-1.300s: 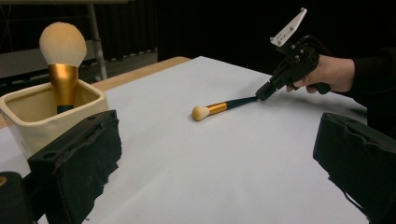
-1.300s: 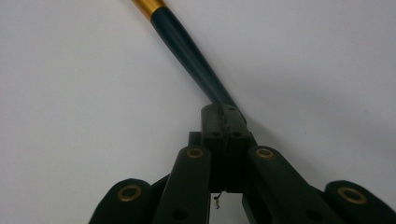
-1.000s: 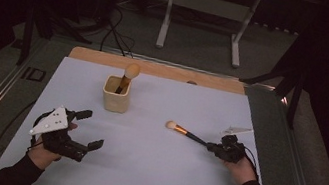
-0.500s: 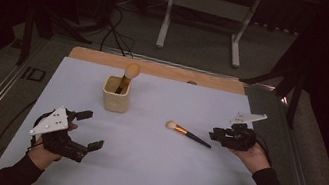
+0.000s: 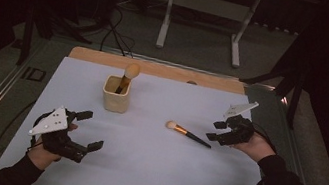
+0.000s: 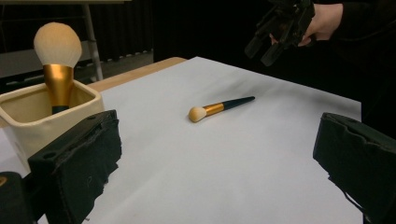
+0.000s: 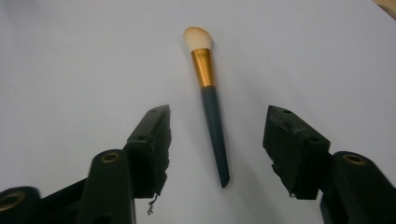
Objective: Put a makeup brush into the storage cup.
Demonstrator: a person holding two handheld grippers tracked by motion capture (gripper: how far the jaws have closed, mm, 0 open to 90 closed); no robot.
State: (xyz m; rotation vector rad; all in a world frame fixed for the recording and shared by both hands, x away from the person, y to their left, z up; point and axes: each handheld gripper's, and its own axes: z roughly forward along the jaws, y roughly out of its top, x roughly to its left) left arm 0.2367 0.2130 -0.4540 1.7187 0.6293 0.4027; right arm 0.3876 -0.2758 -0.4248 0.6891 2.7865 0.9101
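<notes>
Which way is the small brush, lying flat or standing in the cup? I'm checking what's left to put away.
Lying flat. The small brush rests on the white table, apart from the cup, with the open right gripper above its handle end.

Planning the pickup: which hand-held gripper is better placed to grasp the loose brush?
Right. The right hand-held gripper is open, its jaws flanking the brush handle; the left hand-held gripper sits far across the table.

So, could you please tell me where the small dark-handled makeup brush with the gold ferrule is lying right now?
In the high view, the small dark-handled makeup brush lies flat on the white table sheet, right of centre, between the cream square pot and the right tongs, its handle tip towards them.
</notes>
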